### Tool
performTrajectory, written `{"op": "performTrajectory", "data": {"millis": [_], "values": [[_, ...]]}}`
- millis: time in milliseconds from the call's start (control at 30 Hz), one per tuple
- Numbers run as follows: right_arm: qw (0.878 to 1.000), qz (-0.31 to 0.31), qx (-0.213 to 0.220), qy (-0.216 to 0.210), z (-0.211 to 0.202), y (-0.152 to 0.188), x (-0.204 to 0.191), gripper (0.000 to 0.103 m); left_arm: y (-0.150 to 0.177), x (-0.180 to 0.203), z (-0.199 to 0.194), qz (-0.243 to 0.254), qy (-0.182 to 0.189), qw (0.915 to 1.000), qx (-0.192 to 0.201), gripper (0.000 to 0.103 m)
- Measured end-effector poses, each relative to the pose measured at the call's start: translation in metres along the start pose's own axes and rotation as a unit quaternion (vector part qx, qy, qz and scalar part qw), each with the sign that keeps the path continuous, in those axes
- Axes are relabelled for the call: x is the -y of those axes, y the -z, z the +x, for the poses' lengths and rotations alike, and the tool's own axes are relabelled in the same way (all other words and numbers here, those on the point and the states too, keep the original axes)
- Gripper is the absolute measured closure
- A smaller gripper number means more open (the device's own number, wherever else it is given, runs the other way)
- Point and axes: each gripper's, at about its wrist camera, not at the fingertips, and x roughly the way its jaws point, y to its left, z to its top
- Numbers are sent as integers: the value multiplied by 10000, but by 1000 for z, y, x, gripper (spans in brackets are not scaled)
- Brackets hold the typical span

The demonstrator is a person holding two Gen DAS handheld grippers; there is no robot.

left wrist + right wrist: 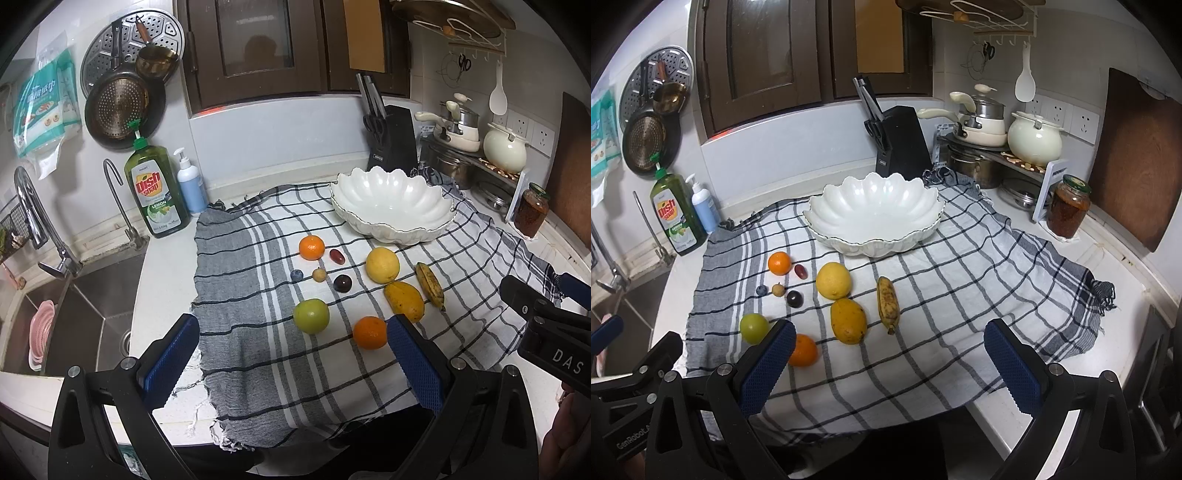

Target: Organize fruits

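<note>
on the checked cloth (960, 280) covering the counter, your fruits lie loose toward its left half: two oranges (802, 350), a green apple (753, 327), a lemon (833, 280), a mango (848, 320), a banana (888, 304) and small pieces near the far orange. toward the cloth's far edge sits the white bowl (875, 216), nothing in it. your left gripper (291, 360) and right gripper (890, 363) both hover spread wide above the near edge, holding nothing.

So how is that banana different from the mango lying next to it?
The banana is slim and long, while the mango is plump and oval. The banana's skin is dull yellow with many brown speckles; the mango's is a deeper orange-yellow with only a few dark spots. Both lie flat and apart on the checked cloth, lengthwise toward the empty white bowl, and neither gripper touches them.
</note>
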Motion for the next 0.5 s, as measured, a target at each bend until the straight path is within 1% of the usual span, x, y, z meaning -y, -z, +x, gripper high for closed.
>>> {"op": "performTrajectory", "data": {"millis": [500], "values": [[10000, 6, 10, -6, 3, 1, 0, 0, 1, 1, 0, -5, 0, 10000, 1, 0]]}}
